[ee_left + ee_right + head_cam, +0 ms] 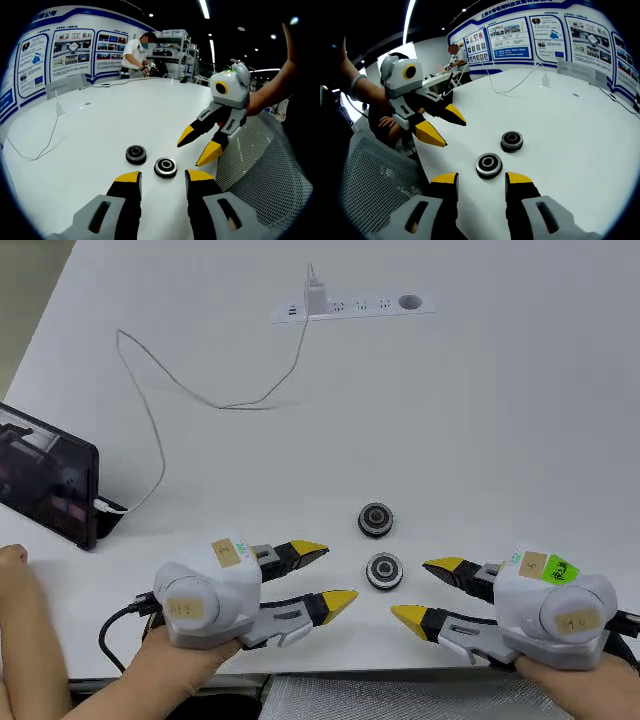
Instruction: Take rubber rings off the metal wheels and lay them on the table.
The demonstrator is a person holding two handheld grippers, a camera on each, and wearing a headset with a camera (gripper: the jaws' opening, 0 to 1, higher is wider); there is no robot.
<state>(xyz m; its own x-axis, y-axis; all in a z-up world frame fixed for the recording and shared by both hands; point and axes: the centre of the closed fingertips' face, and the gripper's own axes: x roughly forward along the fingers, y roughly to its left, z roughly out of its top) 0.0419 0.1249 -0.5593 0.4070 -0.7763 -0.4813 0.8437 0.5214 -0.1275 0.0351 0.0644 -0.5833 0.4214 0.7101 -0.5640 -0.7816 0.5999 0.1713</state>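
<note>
White worktop point(500, 420) carries two metal wheels, each with a black rubber ring on it. The nearer wheel point(384, 571) lies between the two pairs of yellow-tipped fingers, just ahead of both. The farther wheel point(376, 519) sits just beyond it, not touching it.

Two grippers hover low at the near edge, the left gripper point(338, 573) and the right gripper point(412, 588), with their tips facing each other across the nearer wheel. Each pair of fingers point(335, 604) is spread apart, holds nothing and touches neither wheel.

Each gripper body bears two tan stickers with handwriting too small to read. The right one also has a green sticker point(560, 570).

Well beyond the fingers lies one white power strip point(350, 306) with one charger point(316, 290) plugged in. One thin white cable point(150, 420) loops from it to one dark tablet point(45, 475), far out to the left of the left fingers. One black cable point(112, 625) trails from the back of the left gripper.

In the gripper views, blue-headed wall posters point(545, 35) line the room, their text illegible. A person point(134, 52) stands at the worktop's far end, and a mesh chair point(260, 150) sits behind the fingers at the near edge.
</note>
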